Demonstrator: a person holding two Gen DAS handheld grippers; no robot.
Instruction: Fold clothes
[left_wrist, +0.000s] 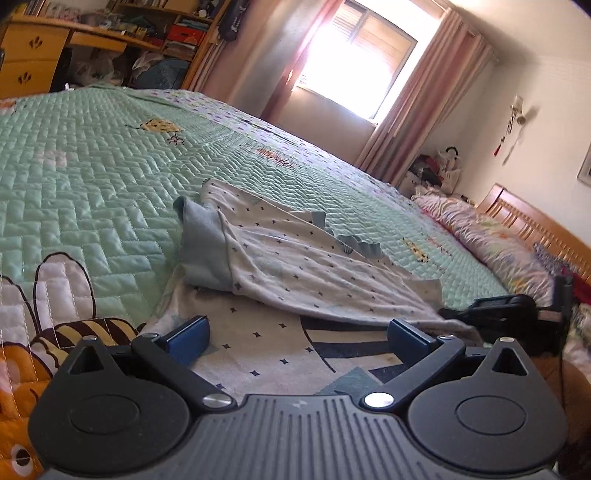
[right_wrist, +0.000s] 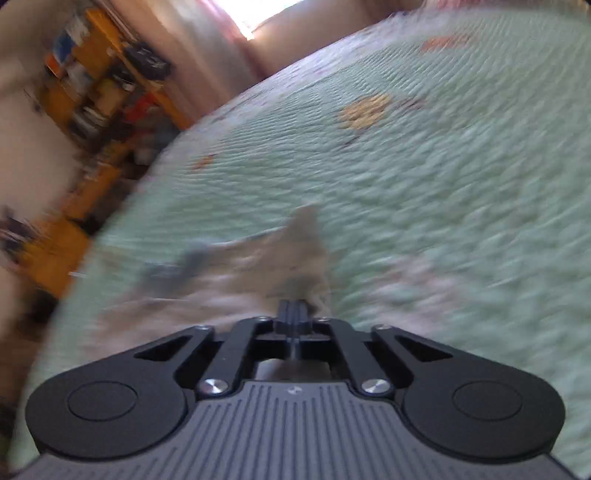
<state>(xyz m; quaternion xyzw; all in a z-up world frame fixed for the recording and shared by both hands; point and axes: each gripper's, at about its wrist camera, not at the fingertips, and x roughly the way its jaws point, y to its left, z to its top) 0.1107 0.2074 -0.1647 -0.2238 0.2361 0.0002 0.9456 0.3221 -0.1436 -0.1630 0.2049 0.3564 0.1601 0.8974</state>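
A white garment (left_wrist: 303, 269) with small dark stars and pale blue trim lies half folded on the green quilted bed cover (left_wrist: 92, 166). My left gripper (left_wrist: 297, 338) rests low over the garment's near part, open, its blue pads wide apart with cloth lying between them. At the right edge of the left wrist view sits my right gripper (left_wrist: 506, 314), a black body at the garment's edge. The right wrist view is blurred by motion. There, my right gripper (right_wrist: 293, 306) is shut, fingers pressed together on the garment (right_wrist: 258, 258), which trails away from the tips.
A wooden desk and shelves (left_wrist: 74, 40) stand beyond the bed's far side. Pink curtains frame a bright window (left_wrist: 354, 62). Pillows (left_wrist: 491, 240) and a wooden headboard (left_wrist: 535, 225) lie at the right. The green cover (right_wrist: 443, 184) stretches wide past the garment.
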